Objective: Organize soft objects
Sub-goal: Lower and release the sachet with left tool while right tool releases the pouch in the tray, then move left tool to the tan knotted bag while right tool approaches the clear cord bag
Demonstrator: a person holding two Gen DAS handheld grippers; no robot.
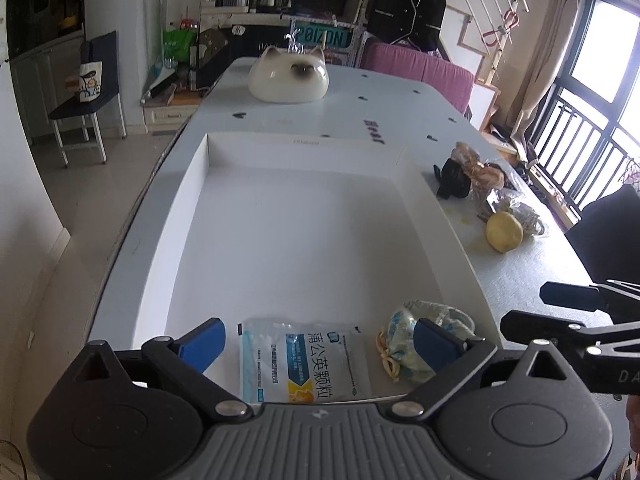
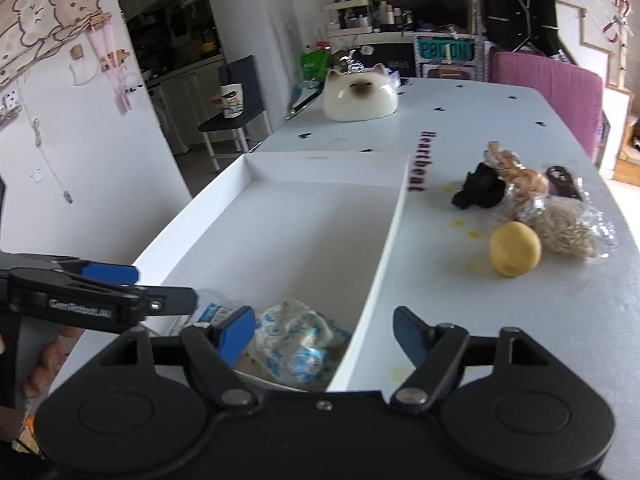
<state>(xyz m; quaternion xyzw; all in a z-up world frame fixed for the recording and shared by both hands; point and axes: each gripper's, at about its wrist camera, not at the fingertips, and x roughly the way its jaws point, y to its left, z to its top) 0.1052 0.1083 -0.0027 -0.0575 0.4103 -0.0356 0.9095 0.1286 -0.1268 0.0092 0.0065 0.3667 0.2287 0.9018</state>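
Observation:
A shallow white box (image 1: 304,152) (image 2: 320,168) lies on the table. In its near end lie a blue-and-white sachet pack (image 1: 304,364) and a blue-patterned soft pouch (image 1: 404,344) (image 2: 296,340). My left gripper (image 1: 320,344) is open above the sachet, holding nothing; it also shows in the right wrist view (image 2: 160,292). My right gripper (image 2: 324,336) is open over the box's right wall, empty. Right of the box lie a yellow round soft object (image 1: 504,232) (image 2: 514,250), a black soft item (image 1: 454,180) (image 2: 480,190) and clear-wrapped fibrous bundles (image 2: 568,228).
A white cat-face container (image 1: 288,76) (image 2: 360,96) stands at the table's far end. A pink seat back (image 1: 420,72) is behind the table. A dark chair (image 1: 92,92) stands on the floor to the left. Windows are on the right.

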